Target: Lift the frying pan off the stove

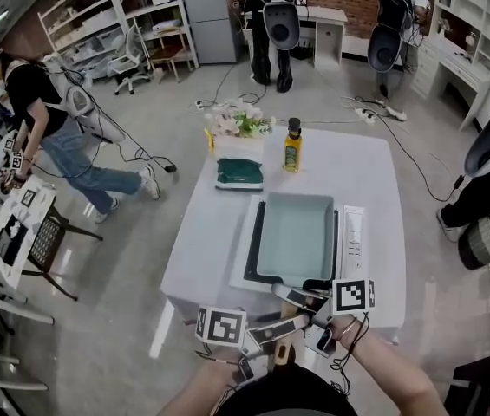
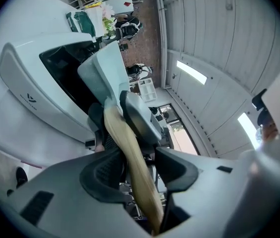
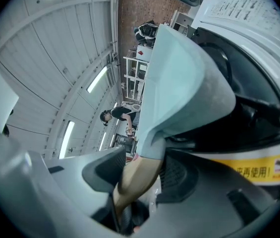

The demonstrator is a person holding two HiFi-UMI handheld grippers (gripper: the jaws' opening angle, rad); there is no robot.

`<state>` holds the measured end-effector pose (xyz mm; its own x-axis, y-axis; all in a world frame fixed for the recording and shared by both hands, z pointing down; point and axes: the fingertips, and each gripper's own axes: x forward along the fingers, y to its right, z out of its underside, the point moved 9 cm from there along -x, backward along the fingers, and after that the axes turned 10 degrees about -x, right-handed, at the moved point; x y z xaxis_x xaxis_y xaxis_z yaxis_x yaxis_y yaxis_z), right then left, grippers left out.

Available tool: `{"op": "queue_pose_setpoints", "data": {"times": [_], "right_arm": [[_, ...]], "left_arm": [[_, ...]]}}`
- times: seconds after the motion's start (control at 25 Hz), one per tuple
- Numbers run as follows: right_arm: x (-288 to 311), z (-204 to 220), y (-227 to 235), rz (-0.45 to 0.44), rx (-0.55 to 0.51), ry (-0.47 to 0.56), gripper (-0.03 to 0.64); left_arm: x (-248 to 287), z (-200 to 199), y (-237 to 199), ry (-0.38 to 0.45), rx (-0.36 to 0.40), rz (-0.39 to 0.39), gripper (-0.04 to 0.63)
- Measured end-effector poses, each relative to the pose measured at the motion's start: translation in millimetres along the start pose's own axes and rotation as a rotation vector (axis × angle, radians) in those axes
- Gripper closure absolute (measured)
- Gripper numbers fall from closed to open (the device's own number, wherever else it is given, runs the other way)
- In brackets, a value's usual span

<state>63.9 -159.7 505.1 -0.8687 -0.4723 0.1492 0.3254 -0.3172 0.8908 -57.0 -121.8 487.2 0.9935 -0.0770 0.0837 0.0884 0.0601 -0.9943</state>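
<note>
A pale teal rectangular frying pan (image 1: 295, 237) rests on a white induction stove (image 1: 353, 241) on the white table (image 1: 205, 241). Its wooden handle (image 1: 282, 347) points toward me past the table's front edge. My left gripper (image 1: 268, 328) comes in from the left and my right gripper (image 1: 302, 300) from the right, both at that handle. In the left gripper view the handle (image 2: 132, 157) runs between the jaws, with the pan (image 2: 105, 68) and stove (image 2: 30, 98) beyond. The right gripper view shows the handle (image 3: 137, 177) filling the gap between the pads, right below the pan (image 3: 179, 83).
A bottle of yellow oil (image 1: 292, 146), a folded green cloth (image 1: 239, 173) and a bunch of flowers (image 1: 238, 121) stand on the table's far side. People stand around the room, and chairs (image 1: 19, 232) are on the left. Cables lie across the floor.
</note>
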Motion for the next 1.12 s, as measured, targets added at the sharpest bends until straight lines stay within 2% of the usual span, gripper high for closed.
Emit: {"op": "queue_pose_setpoints", "data": {"times": [0.24,0.36,0.84,1.12], "right_arm": [[-1,0,1,-0.018,0.009,0.001,0.425],[-2,0,0,-0.022,0.008,0.004,0.425],[-4,-1,1,-0.034,-0.024,0.005,0.422],[0,-12,-20,-0.107,-0.112,0.022,0.423]], "left_arm": [[2,-1,-3,-0.008,-0.002,-0.012,0.454],[3,0,-1,-0.008,0.003,-0.019,0.459],[9,1,4,-0.004,0.105,-0.061,0.459],[5,2,18,0.014,0.179,-0.07,0.459]]}}
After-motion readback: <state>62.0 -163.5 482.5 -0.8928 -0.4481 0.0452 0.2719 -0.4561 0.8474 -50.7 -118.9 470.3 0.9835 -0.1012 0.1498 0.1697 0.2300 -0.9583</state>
